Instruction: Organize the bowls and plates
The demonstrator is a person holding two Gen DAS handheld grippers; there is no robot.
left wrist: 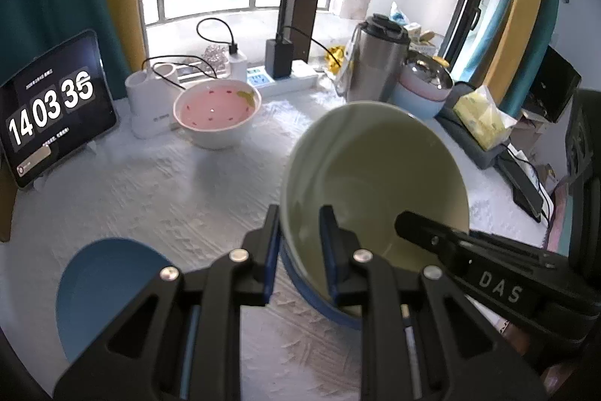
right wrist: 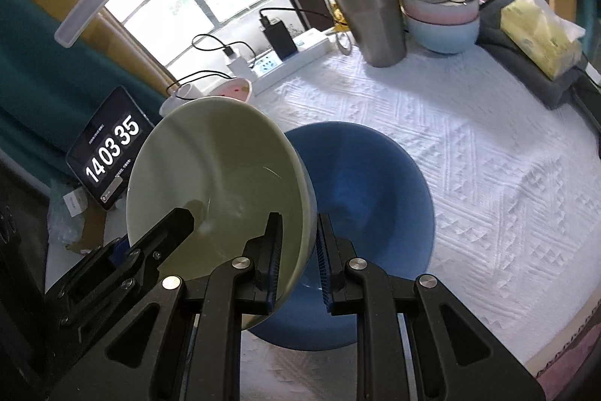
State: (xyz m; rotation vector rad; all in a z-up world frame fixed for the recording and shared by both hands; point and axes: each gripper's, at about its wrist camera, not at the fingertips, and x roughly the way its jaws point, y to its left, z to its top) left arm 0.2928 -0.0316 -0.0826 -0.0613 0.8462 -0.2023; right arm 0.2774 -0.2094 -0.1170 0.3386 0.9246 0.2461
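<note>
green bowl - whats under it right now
The tilted green bowl, gripped by both grippers, hangs over a blue plate on the white cloth; the plate's left part is covered.

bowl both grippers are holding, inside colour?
Pale green inside the bowl; clearest in the right wrist view.

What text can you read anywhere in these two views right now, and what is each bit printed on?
"14 03 35": clock digits on the tablet, readable in both wrist views.
"DAS": white letters on the right gripper's black arm, seen from the left wrist view.
Small lines above and below the tablet's digits: too small to read.
Print on the white holder, power strip and yellow tissue pack: blurred, unreadable.
</note>
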